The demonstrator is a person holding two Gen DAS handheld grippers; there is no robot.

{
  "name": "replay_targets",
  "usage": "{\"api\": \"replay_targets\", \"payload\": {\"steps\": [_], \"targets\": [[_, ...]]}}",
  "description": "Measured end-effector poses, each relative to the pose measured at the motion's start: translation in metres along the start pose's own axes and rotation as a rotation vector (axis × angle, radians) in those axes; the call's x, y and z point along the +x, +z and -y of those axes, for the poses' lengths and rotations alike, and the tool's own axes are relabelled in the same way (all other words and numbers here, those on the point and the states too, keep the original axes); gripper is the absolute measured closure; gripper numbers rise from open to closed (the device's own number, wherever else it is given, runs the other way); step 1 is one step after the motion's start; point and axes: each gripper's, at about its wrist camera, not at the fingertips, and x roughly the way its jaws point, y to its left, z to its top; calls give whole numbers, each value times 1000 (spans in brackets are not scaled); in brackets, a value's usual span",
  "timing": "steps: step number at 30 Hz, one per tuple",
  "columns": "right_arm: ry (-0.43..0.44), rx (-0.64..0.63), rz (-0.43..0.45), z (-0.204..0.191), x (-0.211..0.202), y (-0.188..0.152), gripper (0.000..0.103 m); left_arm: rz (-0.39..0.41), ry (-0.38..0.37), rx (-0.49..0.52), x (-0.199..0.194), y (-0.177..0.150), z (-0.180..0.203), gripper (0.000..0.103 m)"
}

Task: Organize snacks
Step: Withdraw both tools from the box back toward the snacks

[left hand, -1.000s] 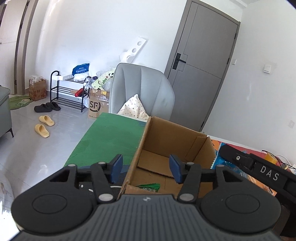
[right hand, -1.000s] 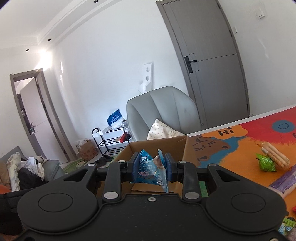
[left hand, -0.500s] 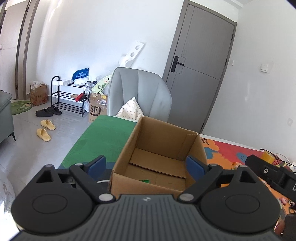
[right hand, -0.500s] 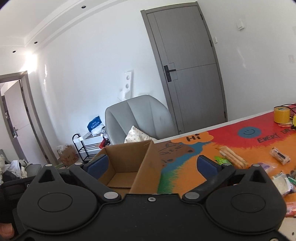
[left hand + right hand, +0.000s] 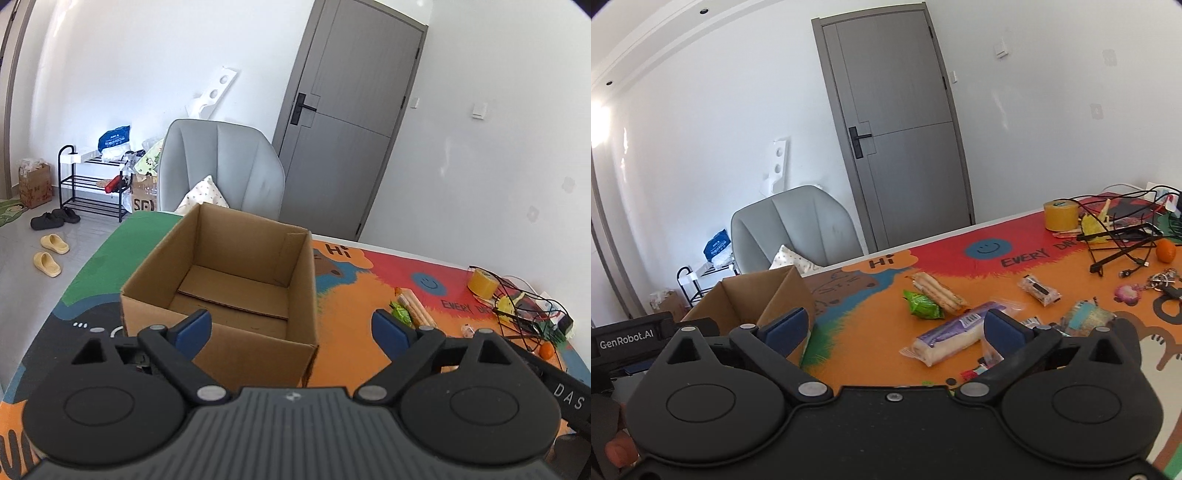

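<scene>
An open cardboard box (image 5: 221,280) stands on the colourful table mat; its front wall hides the near part of its floor. My left gripper (image 5: 291,328) hangs open just before the box's near wall, nothing between its blue pads. My right gripper (image 5: 895,330) is open and empty, right of the box (image 5: 757,295), over loose snacks. A purple-wrapped roll (image 5: 951,334) lies just ahead between the fingers' lines. Farther off lie a green packet (image 5: 922,304), a pack of biscuit sticks (image 5: 938,291) and a small clear-wrapped bar (image 5: 1038,290).
A yellow tape roll (image 5: 1061,215), an orange (image 5: 1166,250), a black wire stand with cables (image 5: 1119,243) and keys crowd the table's far right. A grey chair (image 5: 218,166) with a cushion stands behind the box, beyond the table edge. More packets (image 5: 1086,317) lie right of the roll.
My right gripper let go of the blue snack packet, opened wide and swung right from the box towards the loose snacks. My left gripper opened wide and drew back from the box.
</scene>
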Motion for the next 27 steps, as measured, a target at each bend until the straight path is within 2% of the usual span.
{"api": "replay_targets", "payload": {"steps": [7, 21, 24, 27], "targets": [[-57, 17, -13, 28, -13, -5, 0, -38, -60, 28, 1, -12, 24, 10], [-139, 49, -49, 84, -18, -21, 1, -83, -120, 84, 12, -39, 68, 11], [-132, 64, -62, 93, -15, -25, 9, -102, -139, 99, 19, -45, 76, 11], [-126, 81, -77, 100, -12, -29, 12, -124, -150, 109, 28, -51, 84, 13]]}}
